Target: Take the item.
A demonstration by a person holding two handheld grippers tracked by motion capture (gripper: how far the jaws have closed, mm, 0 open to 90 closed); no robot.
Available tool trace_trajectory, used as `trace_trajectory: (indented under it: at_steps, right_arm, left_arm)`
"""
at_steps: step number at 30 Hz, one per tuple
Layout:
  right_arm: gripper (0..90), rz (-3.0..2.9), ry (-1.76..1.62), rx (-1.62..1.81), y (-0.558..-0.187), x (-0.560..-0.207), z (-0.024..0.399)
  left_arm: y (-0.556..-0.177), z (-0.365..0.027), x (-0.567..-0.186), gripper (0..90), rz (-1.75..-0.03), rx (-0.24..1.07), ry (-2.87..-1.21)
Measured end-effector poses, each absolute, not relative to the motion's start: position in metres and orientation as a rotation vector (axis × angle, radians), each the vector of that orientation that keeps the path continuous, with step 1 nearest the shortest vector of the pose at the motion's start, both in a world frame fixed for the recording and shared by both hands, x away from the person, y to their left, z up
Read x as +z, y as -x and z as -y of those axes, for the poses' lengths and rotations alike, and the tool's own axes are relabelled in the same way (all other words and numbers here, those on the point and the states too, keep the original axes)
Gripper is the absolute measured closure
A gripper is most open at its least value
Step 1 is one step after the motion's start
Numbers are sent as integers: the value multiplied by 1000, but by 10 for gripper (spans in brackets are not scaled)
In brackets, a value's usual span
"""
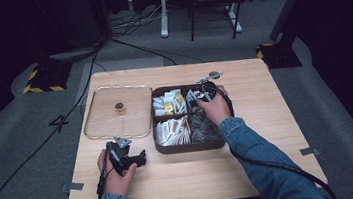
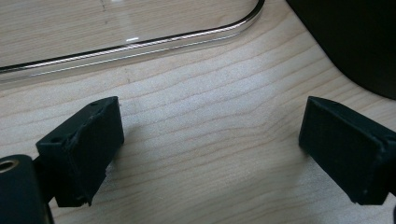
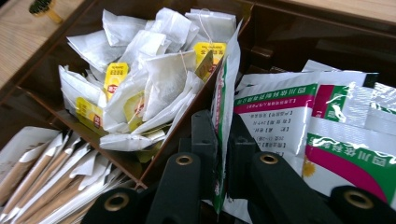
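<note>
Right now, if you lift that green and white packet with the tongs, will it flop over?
Probably a little. The green and white packet looks like thin, shiny film, so it may bend above where the right tongs pinch its edge. It looks flat, so likely light. The glossy surface could be slippery, though the jaws seem shut tight on it.

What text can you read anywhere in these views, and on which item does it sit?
No text reads clearly enough to quote.
Green-and-magenta sachets: printed lines of characters, too blurred to read.
Sachet pinched in the right gripper: edge-on, print unreadable.
Yellow tags on the tea bags: small print, too small to read.
Paper stick packets: no print visible.
Clear lid, table, left gripper: no text.
</note>
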State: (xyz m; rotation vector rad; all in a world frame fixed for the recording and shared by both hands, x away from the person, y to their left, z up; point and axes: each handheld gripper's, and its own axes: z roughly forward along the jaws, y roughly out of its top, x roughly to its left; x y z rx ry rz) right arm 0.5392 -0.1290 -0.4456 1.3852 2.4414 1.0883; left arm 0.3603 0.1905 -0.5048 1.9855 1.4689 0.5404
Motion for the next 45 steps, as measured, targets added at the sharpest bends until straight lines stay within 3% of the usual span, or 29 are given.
trace_trajectory:
  at_steps: [28,45]
  right_arm:
    - [858,-2340,-1223,1380,-497,-372,179]
    - [858,-2273,-1168,1497,-449,-360,231]
  left_arm:
    - [-366,-189,-505,16,-1450,524,-2012]
    - [-367,-189,-505,2,-1441,520,-2026]
